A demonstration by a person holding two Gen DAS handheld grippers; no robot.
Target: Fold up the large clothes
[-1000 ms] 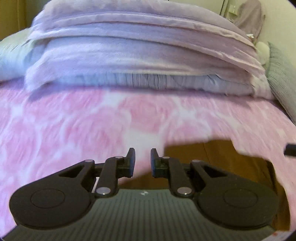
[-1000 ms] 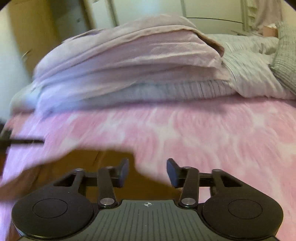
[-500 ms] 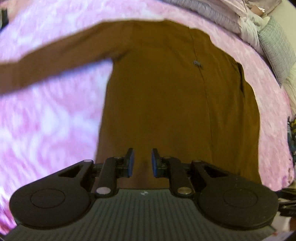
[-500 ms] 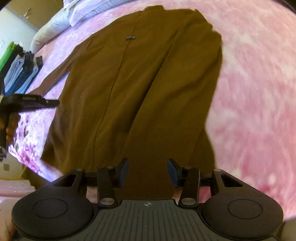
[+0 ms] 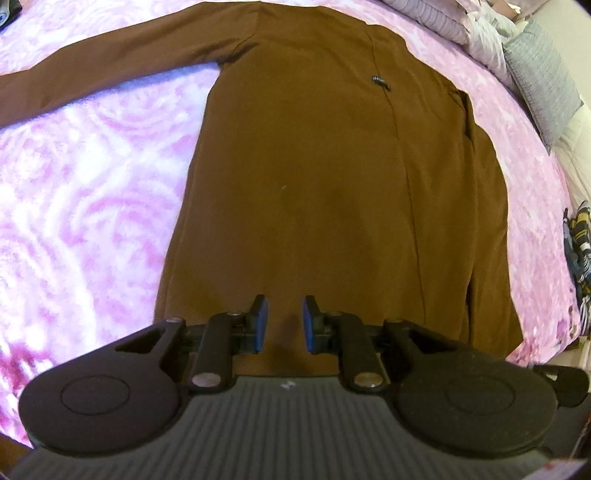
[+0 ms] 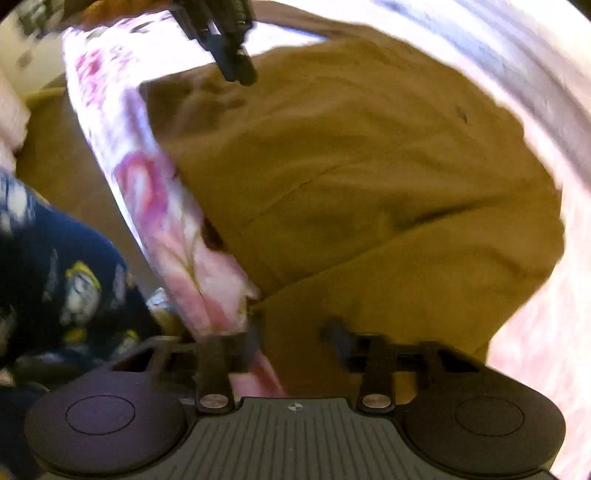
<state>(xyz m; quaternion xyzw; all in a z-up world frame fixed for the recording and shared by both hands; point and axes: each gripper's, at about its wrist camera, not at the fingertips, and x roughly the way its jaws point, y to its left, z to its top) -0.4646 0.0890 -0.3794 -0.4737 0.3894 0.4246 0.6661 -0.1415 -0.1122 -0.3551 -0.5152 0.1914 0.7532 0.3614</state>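
Observation:
A large brown long-sleeved garment (image 5: 325, 177) lies flat on a pink flowered bedspread (image 5: 81, 206), one sleeve (image 5: 110, 62) stretched out to the upper left. My left gripper (image 5: 283, 319) hovers open over the garment's near hem, nothing between its blue pads. In the blurred right wrist view the same brown garment (image 6: 369, 177) fills the middle. My right gripper (image 6: 295, 339) is open low over its near corner at the bed's edge. The other gripper (image 6: 229, 48) shows at the top of that view.
Folded lilac bedding (image 5: 443, 18) and a grey pillow (image 5: 543, 85) sit at the head of the bed. A dark blue patterned cloth (image 6: 66, 280) lies beyond the bed edge on the right gripper's left. Pink bedspread (image 6: 159, 206) hangs over the edge.
Both views tipped down from the bedding onto the garment. The left gripper settled over the hem; the right swung low to the garment's corner by the bed edge. Both stayed open.

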